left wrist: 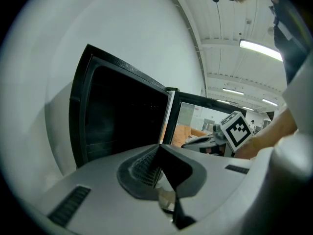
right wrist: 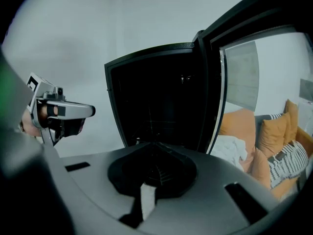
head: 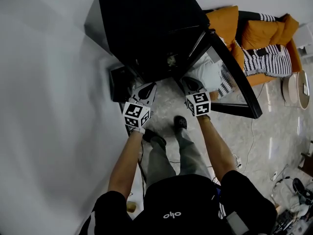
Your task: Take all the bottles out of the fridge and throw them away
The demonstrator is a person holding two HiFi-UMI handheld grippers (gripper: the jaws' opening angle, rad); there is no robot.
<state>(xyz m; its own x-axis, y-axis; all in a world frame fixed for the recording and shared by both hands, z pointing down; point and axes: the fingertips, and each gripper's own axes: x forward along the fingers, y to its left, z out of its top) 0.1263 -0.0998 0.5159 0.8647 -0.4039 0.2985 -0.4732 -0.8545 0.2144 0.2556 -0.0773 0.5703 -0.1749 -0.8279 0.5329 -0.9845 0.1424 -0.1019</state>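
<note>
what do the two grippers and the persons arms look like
Both the left gripper and right gripper have pale grey shells with black ribbed pads, and each carries a white cube with black square markers. The person wears a black short-sleeved top; forearms are bare.

Black fridge [head: 146,23], orange sofa [head: 259,31]

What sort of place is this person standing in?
Probably a mock living room inside an office or lab: an orange sofa with striped cushions, a black glass-door fridge standing open by a white wall, and long strip lights on a panelled ceiling.
</note>
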